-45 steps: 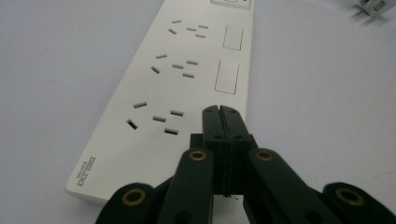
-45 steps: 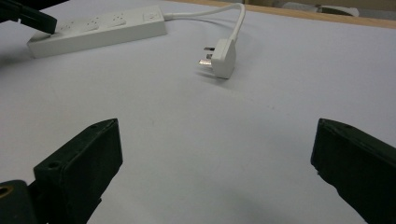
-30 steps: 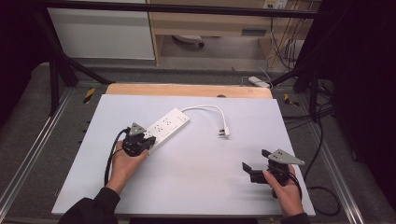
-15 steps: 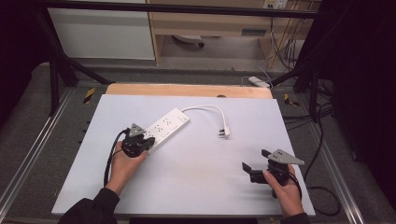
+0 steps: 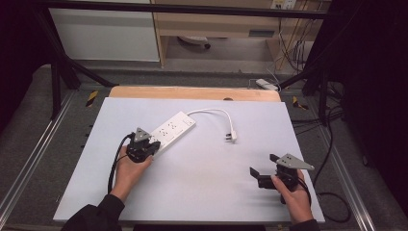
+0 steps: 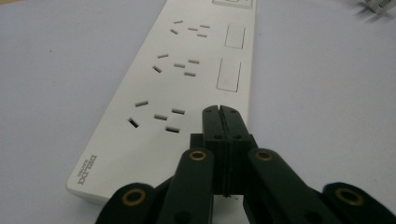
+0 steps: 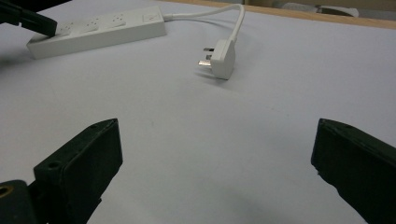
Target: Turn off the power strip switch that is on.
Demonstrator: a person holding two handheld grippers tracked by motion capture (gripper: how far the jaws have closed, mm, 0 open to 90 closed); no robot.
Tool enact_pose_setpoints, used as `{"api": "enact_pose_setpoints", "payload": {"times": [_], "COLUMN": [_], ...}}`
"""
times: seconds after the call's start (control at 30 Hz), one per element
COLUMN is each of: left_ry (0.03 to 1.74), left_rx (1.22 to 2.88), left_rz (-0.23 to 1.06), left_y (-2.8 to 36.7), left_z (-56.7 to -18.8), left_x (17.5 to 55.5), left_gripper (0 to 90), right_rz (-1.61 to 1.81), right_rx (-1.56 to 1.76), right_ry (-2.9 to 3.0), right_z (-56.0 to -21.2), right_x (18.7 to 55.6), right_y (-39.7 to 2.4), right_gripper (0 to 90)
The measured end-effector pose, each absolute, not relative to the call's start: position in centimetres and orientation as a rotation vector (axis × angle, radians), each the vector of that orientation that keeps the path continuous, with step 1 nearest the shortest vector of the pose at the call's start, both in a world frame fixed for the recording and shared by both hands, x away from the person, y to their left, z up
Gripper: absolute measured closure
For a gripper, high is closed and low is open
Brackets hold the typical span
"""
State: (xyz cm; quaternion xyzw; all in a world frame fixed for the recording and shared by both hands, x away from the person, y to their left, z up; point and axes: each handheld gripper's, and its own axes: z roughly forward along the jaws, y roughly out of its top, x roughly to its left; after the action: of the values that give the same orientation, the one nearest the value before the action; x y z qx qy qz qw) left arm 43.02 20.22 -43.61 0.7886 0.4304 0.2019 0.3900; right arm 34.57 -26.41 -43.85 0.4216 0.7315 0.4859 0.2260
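Note:
A white power strip (image 5: 172, 131) lies at an angle left of the table's middle, and its white cord (image 5: 211, 111) curves to a plug (image 5: 232, 136) lying on its side. My left gripper (image 5: 153, 146) is shut with nothing between its jaws. In the left gripper view its tips (image 6: 220, 114) rest over the near end of the strip (image 6: 187, 79), beside the nearest socket. My right gripper (image 5: 260, 174) stands open above bare table near the front right. In the right gripper view its wide jaws frame the plug (image 7: 222, 57) and the strip (image 7: 98, 31) farther off.
The grey-white table top (image 5: 202, 183) has a wooden strip (image 5: 192, 93) along its far edge. Metal rails run down both sides. Black cables (image 5: 332, 202) trail off the right edge. A second white power strip (image 5: 266, 84) lies on the floor behind the table.

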Motion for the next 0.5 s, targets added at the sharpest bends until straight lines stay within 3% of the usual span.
{"api": "enact_pose_setpoints", "payload": {"times": [0.5], "left_ry": [1.075], "left_rx": [1.967], "left_rz": [0.559], "left_y": [19.42], "left_z": [-43.30], "left_x": [43.48], "left_gripper": [90.0], "right_rz": [1.352], "right_rx": [1.163], "right_ry": [2.008], "right_z": [-43.78], "right_x": [34.50], "right_y": [-26.58], "right_gripper": [2.5]}}
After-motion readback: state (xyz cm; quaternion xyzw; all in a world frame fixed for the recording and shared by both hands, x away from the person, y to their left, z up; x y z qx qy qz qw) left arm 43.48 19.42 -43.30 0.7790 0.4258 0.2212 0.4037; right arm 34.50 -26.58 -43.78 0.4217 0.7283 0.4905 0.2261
